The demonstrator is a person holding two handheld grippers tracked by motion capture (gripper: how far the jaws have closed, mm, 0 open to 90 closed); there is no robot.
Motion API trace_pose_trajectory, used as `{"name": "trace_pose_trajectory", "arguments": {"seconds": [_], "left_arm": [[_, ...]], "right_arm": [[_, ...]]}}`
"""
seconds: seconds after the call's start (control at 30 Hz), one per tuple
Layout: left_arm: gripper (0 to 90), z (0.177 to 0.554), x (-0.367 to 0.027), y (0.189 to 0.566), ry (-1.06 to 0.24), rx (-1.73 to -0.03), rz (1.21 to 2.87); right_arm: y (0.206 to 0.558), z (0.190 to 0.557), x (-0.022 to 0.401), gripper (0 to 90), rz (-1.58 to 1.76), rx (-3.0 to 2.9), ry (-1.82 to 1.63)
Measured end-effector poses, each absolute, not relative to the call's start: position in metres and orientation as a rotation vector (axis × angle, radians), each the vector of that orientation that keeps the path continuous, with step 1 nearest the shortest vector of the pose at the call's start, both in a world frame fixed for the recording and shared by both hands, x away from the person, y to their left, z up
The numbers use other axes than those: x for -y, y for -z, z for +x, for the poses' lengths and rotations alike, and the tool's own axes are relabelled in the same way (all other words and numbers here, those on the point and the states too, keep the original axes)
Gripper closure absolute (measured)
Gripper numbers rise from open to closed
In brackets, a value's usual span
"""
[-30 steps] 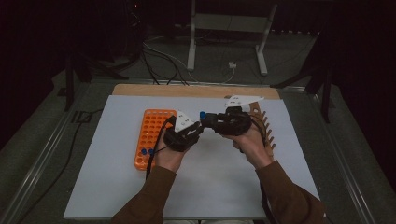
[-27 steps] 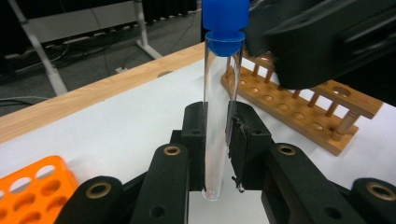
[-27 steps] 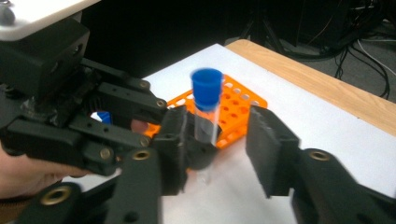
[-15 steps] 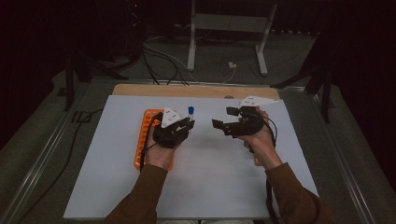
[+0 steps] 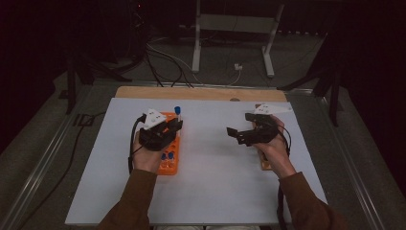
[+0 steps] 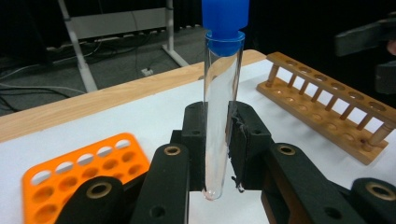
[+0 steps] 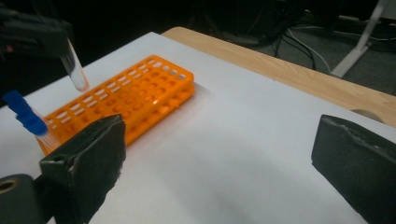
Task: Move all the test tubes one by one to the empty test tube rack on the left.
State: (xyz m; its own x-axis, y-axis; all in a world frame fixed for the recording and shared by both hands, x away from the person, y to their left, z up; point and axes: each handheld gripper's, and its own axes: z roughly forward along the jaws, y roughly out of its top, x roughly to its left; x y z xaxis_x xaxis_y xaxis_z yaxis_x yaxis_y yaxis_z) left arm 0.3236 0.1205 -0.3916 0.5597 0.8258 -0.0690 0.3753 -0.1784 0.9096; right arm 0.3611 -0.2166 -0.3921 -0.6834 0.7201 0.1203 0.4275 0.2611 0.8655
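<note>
Blue-capped test tube (image 6: 219, 112) pinched upright in left gripper (image 5: 163, 132) above orange rack (image 5: 170, 158) toward worktop's left edge; right gripper (image 5: 245, 132) just sprung wide, nothing between, over wooden rack (image 6: 327, 107) near right edge.

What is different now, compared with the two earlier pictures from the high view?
The two hands have moved apart. The left gripper carried the blue-capped test tube leftward over the orange rack, jaws shut on it. The right gripper drew back to the right toward the wooden rack; its jaws have just been opening, with nothing between them. Both racks and the white mat stayed in place.
</note>
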Motion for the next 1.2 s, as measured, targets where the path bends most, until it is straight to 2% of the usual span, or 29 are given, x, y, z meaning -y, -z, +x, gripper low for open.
{"name": "trace_pose_trajectory", "arguments": {"seconds": [0.53, 1.2], "left_arm": [[78.3, 0.312, -0.169, 0.397, -0.579, -1.070, 1.713], [78.3, 0.289, -0.203, 0.426, -0.602, -1.122, 1.681]], "right_arm": [[0.402, 0.346, 0.240, 1.8, 1.074, -2.153, -1.355], [0.422, 0.337, 0.268, 1.8, 1.167, -2.083, -1.378]]}}
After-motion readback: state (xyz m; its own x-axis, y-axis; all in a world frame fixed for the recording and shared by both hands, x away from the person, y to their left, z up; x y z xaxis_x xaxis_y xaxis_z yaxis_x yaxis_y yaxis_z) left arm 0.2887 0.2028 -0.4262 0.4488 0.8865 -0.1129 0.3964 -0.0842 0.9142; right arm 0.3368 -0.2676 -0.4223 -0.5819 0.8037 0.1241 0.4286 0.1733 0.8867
